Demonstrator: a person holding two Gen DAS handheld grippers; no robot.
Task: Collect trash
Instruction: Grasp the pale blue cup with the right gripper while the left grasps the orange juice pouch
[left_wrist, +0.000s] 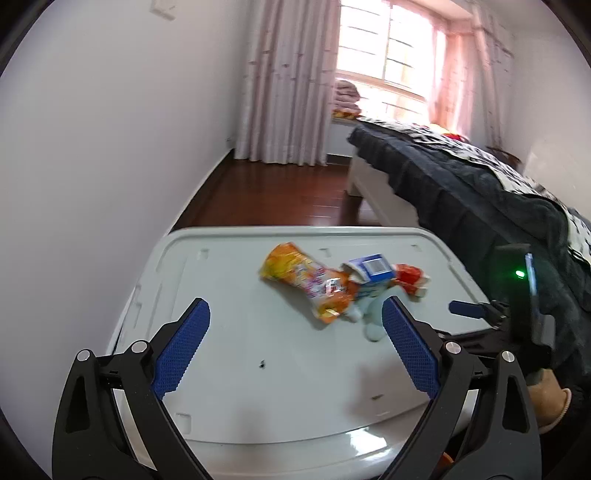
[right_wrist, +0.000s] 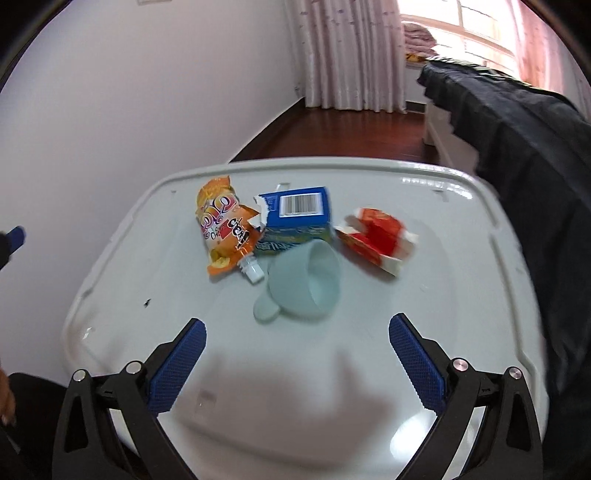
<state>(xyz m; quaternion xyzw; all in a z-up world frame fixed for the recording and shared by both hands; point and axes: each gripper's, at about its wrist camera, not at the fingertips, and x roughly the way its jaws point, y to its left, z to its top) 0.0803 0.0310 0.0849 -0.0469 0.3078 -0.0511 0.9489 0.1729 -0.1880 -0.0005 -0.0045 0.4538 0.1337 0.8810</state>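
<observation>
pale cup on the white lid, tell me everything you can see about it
The cup is pale mint, smooth and matte, likely plastic, with a loop handle at its lower left. It lies tipped on its side on the white lid, mouth facing right, and its inside looks empty. Its top edge meets the blue carton, and the orange pouch has its white spout beside the cup's left side. The red wrapper lies apart to its right. Neither gripper touches it.
</observation>
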